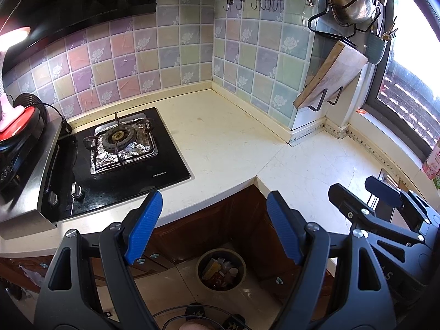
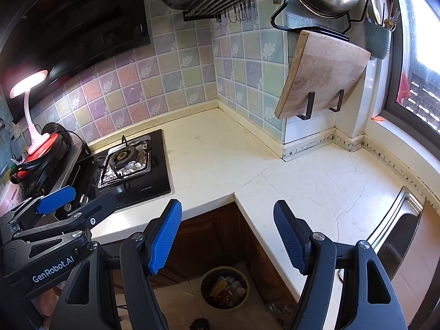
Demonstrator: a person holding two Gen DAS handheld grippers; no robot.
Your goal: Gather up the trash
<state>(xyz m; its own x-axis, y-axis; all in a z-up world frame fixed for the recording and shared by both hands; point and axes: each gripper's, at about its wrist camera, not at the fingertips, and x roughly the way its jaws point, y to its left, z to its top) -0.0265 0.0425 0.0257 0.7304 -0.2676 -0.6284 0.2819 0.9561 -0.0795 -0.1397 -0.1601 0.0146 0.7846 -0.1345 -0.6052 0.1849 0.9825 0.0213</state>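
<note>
A round trash bin (image 1: pixel 221 269) (image 2: pixel 225 287) stands on the floor tiles under the counter's inner corner. It holds several pieces of rubbish, among them a yellow packet. My left gripper (image 1: pixel 214 196) hovers open above the counter edge, nothing between its blue pads, with the bin below and beyond it. My right gripper (image 2: pixel 227 205) is open too, level with the same corner and holding nothing. Each gripper shows in the other's view: the right gripper (image 1: pixel 357 189) at the right, the left gripper (image 2: pixel 82 200) at the left.
The cream L-shaped counter (image 1: pixel 225 137) (image 2: pixel 206 151) carries a black gas hob (image 1: pixel 123 143) (image 2: pixel 126 162) with foil round the burner. A steel sink (image 2: pixel 398 228) lies at the right. A wooden cutting board (image 2: pixel 324 74) hangs on a rack. A lit pink lamp (image 2: pixel 27 88) stands far left.
</note>
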